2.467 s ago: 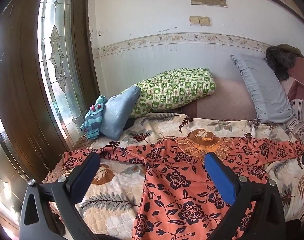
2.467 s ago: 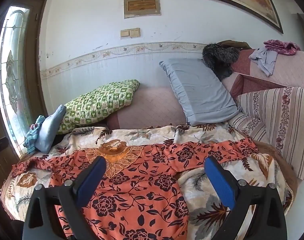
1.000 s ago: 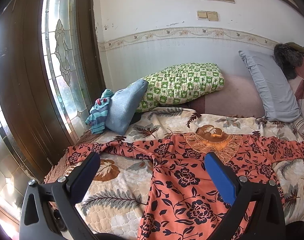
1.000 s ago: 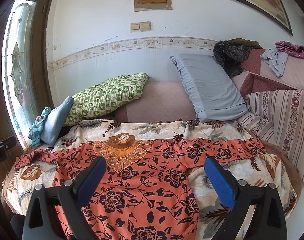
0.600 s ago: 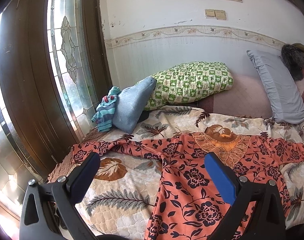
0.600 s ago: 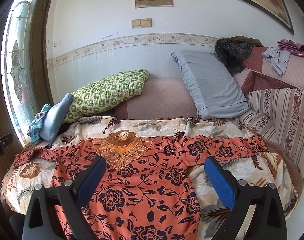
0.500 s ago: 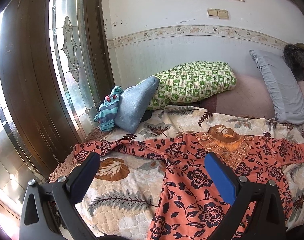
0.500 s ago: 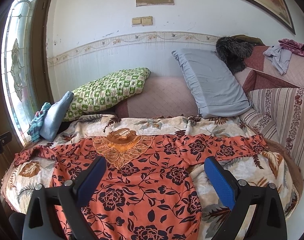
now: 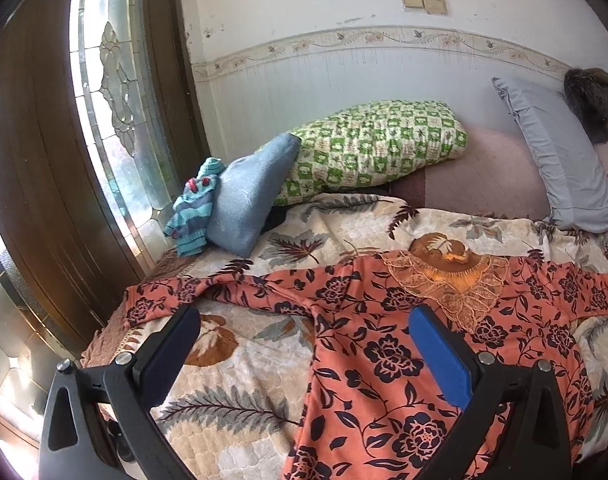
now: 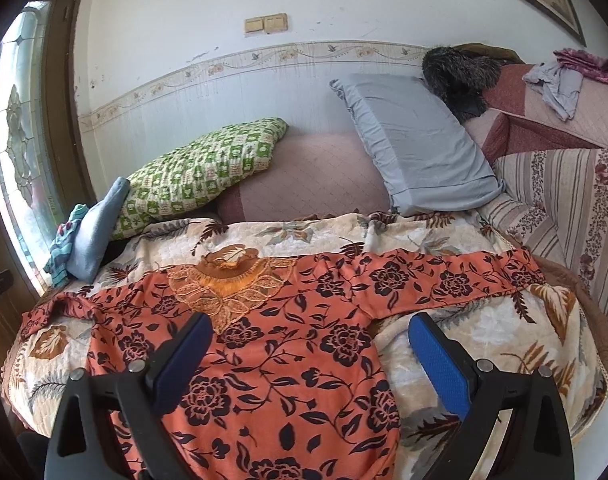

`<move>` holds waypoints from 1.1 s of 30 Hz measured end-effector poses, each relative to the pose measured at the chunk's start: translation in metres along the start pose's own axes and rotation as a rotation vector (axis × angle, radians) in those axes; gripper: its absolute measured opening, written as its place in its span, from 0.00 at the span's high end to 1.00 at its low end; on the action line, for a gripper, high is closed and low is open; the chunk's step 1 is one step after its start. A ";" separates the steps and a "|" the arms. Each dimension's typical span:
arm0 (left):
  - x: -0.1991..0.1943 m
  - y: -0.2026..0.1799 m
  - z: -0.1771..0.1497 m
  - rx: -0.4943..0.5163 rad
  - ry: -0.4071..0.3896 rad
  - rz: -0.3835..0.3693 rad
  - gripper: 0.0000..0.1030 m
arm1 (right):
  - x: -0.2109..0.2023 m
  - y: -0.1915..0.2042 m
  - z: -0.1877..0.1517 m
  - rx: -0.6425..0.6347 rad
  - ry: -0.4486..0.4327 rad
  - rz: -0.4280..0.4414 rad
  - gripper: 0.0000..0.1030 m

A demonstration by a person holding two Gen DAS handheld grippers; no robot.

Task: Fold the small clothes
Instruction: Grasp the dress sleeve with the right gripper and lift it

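Below both cameras, the hem of the orange floral blouse (image 10: 279,344) is cut off by the lower frame edge. It lies flat on the leaf-print bedspread (image 10: 484,328), neckline toward the pillows at the top, sleeves stretched left and right; the left cuff is bunched. The left gripper (image 9: 304,344) and right gripper (image 10: 310,354) hover spread wide, holding nothing.

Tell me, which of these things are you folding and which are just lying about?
For the job: orange flowered top, spread flat on the bedspread; left tool and right tool, both open.

Lying about: green pillow, grey pillow, blue cushion, striped knit, clothes on the sofa.
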State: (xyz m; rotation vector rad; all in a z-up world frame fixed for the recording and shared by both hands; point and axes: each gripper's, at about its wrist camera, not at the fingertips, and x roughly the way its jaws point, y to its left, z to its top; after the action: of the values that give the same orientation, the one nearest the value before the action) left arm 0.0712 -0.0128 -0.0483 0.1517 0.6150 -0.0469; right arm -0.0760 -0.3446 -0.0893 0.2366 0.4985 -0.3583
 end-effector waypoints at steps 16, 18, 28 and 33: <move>0.141 -0.169 0.001 0.130 0.127 -0.237 0.00 | 0.154 -0.320 0.034 0.757 0.083 0.025 0.22; 0.154 -0.172 -0.008 0.156 0.156 -0.223 0.00 | 0.178 -0.341 0.029 0.813 0.098 0.025 0.29; 0.186 -0.159 -0.007 0.165 0.194 -0.156 0.00 | 0.248 -0.424 -0.009 0.992 0.162 -0.129 0.37; 0.200 -0.148 -0.005 0.128 0.223 -0.129 0.00 | 0.261 -0.442 -0.006 1.028 0.138 -0.149 0.47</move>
State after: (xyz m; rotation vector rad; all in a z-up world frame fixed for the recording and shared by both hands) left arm 0.2179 -0.1582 -0.1869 0.2437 0.8443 -0.1962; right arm -0.0372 -0.8171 -0.2853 1.2296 0.4314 -0.7306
